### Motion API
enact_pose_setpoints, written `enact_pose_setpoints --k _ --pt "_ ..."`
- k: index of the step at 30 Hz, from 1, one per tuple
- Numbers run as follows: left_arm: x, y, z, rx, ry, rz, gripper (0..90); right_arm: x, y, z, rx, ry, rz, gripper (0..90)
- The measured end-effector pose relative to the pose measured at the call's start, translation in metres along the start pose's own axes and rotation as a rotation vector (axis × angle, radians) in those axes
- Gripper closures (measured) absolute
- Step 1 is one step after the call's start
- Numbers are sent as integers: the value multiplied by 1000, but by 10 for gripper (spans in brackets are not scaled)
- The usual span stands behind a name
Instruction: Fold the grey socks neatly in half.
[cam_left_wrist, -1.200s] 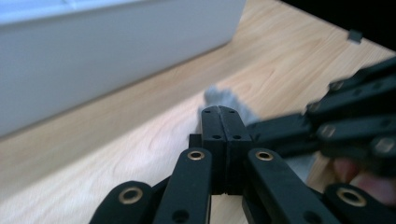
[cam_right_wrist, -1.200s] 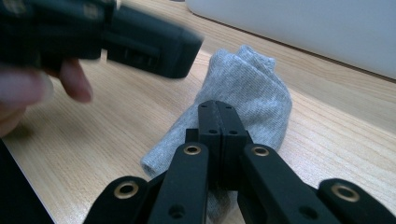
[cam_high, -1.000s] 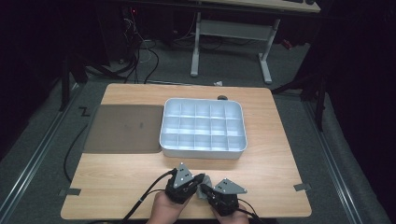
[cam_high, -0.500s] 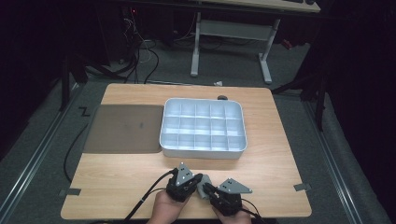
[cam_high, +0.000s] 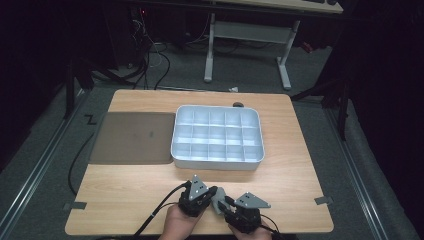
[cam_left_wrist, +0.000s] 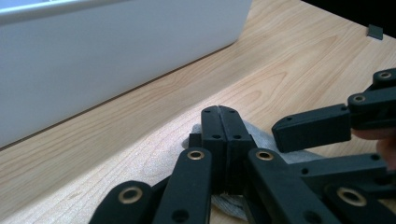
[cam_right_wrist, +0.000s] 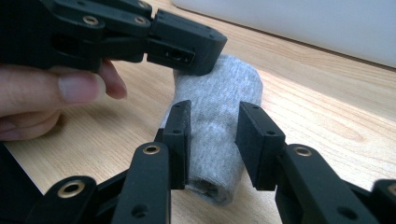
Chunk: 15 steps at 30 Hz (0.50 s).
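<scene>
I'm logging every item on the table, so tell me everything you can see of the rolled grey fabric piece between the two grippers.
The rolled grey fabric piece looks like soft, heathered knit cloth, perhaps a sock, wound into a short roll whose open end faces the right gripper view. It lies on the wooden table near the front edge, in front of the white compartment tray. The right gripper straddles it with jaws open. The left gripper, jaws shut, sits over its far end; whether cloth is pinched there cannot be told.

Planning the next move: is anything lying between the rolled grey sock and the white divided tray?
Nothing visible does. Bare wood table separates the rolled grey sock from the white divided tray; its near wall is the one thing to lift over. Both tongs, left and right, are at the sock.
</scene>
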<state>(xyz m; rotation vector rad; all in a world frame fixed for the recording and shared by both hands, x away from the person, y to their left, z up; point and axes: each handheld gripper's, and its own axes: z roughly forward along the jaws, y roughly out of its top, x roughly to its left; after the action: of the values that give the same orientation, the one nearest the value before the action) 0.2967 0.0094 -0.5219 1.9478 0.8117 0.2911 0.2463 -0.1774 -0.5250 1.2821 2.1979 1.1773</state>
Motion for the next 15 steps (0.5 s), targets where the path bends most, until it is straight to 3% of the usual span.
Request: enact_pose_setpoints --k 6,10,15 --pt "-10 -2 -10 -44 -7 -17 864 2 0 0 8 -7 -10 671" --pt "-9 -11 -7 -29 -11 -66 872 3 -1 1 4 -3 -14 677" --pt "-7 -14 -5 -6 -8 -63 892 2 0 0 3 10 -13 680"
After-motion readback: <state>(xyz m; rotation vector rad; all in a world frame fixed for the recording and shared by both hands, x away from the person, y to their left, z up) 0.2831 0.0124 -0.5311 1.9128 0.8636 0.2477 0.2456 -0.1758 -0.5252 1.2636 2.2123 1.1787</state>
